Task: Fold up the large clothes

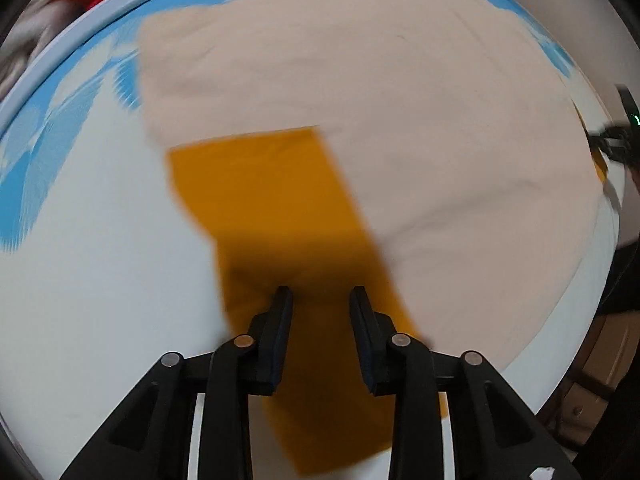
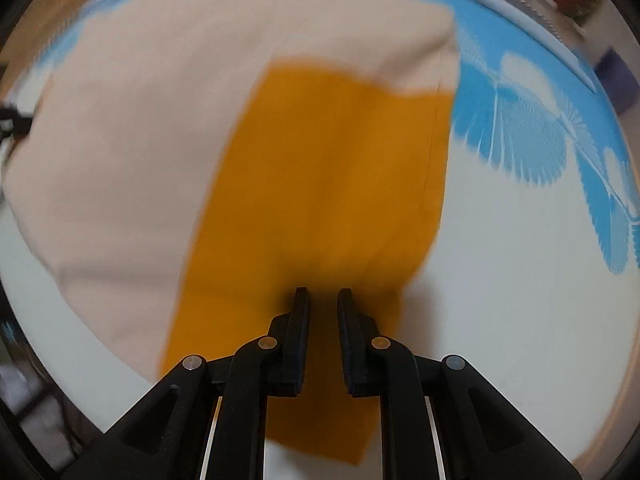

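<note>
Peach garment [image 1: 360, 80] with orange sleeves [image 1: 276, 208] spread on white-and-blue bedsheet [image 1: 80, 260]; left gripper [image 1: 321, 294] fingers apart, right gripper [image 2: 323, 296] fingers narrowly apart, both over sleeves.

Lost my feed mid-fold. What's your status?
Left hand-held gripper open over orange sleeve. Right hand-held gripper narrowly open over the other orange sleeve. Peach garment spread on the table. Nothing blocking.
</note>
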`<state>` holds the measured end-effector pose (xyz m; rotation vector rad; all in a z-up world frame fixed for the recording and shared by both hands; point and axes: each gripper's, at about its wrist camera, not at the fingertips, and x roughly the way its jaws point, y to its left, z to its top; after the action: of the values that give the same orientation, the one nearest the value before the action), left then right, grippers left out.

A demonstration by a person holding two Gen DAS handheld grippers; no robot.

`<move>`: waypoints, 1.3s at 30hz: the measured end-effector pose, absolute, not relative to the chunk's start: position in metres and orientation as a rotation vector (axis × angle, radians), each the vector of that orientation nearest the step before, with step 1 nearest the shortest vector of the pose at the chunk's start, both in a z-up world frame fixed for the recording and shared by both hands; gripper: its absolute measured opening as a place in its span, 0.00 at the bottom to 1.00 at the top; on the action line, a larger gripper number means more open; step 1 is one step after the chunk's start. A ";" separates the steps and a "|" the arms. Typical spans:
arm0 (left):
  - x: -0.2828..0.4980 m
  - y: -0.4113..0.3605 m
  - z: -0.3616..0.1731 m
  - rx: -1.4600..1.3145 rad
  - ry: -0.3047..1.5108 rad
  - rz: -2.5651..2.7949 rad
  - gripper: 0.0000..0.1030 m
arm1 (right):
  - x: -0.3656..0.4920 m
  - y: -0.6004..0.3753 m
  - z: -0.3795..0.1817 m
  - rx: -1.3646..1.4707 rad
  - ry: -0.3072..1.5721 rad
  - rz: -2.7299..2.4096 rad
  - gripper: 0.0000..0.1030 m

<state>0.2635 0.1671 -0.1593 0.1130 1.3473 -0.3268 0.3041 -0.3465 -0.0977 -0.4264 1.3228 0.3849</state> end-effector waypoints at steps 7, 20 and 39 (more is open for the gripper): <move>0.232 0.166 -0.161 0.258 1.393 -0.189 0.22 | 0.288 -0.356 -0.098 -0.442 1.378 0.315 0.15; 0.186 0.097 -0.082 -0.119 0.956 0.127 0.21 | 0.213 -0.194 -0.007 -0.310 0.902 0.442 0.15; 0.109 0.101 -0.131 -0.437 0.984 0.184 0.42 | 0.166 -0.157 -0.048 -0.185 0.983 0.277 0.18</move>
<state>0.1087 0.1014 -0.1312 -0.4366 0.9839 0.1836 0.1657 -0.1575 -0.0480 -0.1851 0.9828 0.2767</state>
